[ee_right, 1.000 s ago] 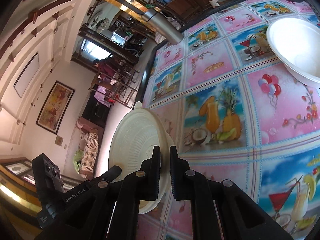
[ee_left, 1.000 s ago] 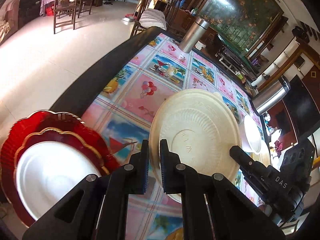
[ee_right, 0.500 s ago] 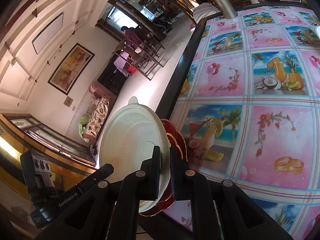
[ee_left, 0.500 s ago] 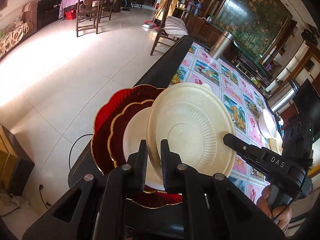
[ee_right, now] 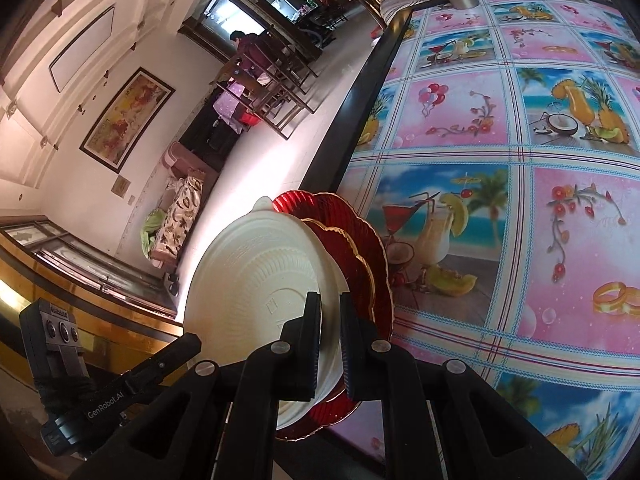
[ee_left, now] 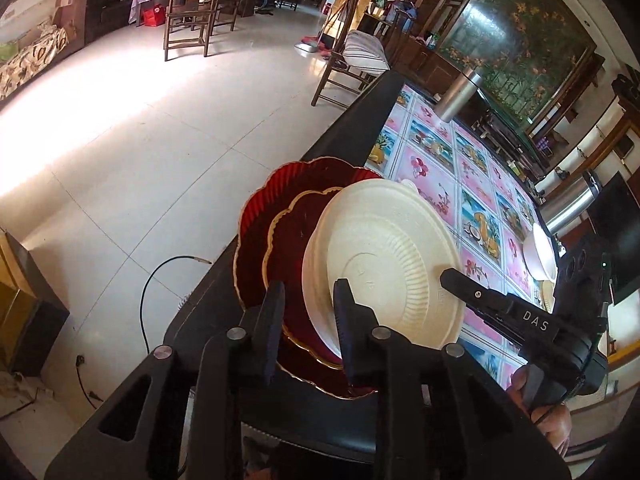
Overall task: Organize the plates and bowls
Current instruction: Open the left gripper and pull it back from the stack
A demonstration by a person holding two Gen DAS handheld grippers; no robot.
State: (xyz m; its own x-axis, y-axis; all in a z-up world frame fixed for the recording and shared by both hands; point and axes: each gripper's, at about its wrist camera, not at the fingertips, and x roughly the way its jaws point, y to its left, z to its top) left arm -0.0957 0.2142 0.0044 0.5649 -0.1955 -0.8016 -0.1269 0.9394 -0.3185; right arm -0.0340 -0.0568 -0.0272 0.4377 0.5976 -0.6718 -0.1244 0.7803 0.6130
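Note:
A cream disposable plate (ee_left: 392, 256) lies upside down, tilted, on two stacked red plates with gold rims (ee_left: 272, 216) at the table's corner. My left gripper (ee_left: 310, 312) has its jaws opening. The plate's rim stands between them, next to the right finger, and the left finger is clear of it. My right gripper (ee_right: 331, 320) is shut on the opposite rim of the cream plate (ee_right: 256, 272), above the red plates (ee_right: 372, 264). It also shows in the left wrist view as a black finger (ee_left: 500, 312) lying on the plate.
The table (ee_right: 520, 240) has a pink and blue picture cloth and a black edge (ee_left: 360, 128), with floor beyond it. A white bowl (ee_left: 538, 252) and two steel flasks (ee_left: 460, 96) stand farther along. Chairs stand on the floor, and a cable (ee_left: 160, 272) lies below the corner.
Both grippers carried the cream plate across the table to the red plates at the corner, where it now covers the white plate. The left jaws have spread apart.

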